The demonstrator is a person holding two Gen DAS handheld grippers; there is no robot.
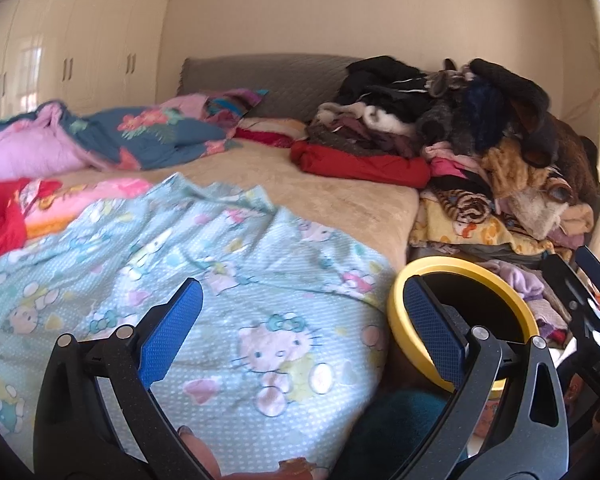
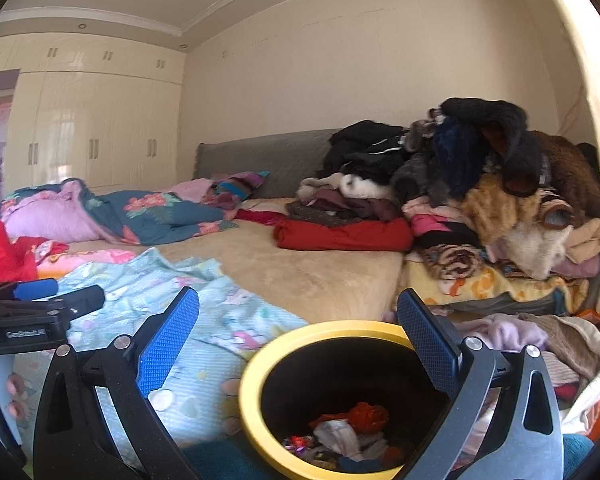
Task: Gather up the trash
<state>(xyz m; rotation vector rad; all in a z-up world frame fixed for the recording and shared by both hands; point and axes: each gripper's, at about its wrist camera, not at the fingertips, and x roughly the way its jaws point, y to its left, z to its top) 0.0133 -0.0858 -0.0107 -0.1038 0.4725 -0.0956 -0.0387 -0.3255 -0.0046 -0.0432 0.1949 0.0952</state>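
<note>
A: Left hand-held gripper [image 1: 302,332], state?
B: Fingers wide apart, nothing between them. It hangs over the near edge of the bed [image 1: 324,196], above the light blue cartoon sheet [image 1: 204,280].
A: Right hand-held gripper [image 2: 298,336]?
B: Also spread apart and empty, hanging right above the yellow-rimmed bin [image 2: 252,408].
A: Where's the trash?
B: In the bin. Crumpled paper and wrappers [image 2: 348,436] lie at the bottom: red, white, some shiny bits. The bin stands on the floor at the near right of the bed, touching or just beside the sheet edge; can't tell which.
A: Progress?
B: Some trash is already collected, I judge. No obvious loose trash on the bed surface. Small brownish scraps [image 1: 296,466] at the very near edge in the left view may be trash, too blurry to say.
A: Anything else?
B: Clothes pile [image 2: 480,184] far right, blankets [image 1: 112,136] far left, wardrobe [image 2: 96,128] behind. Not trash, I'd say.
</note>
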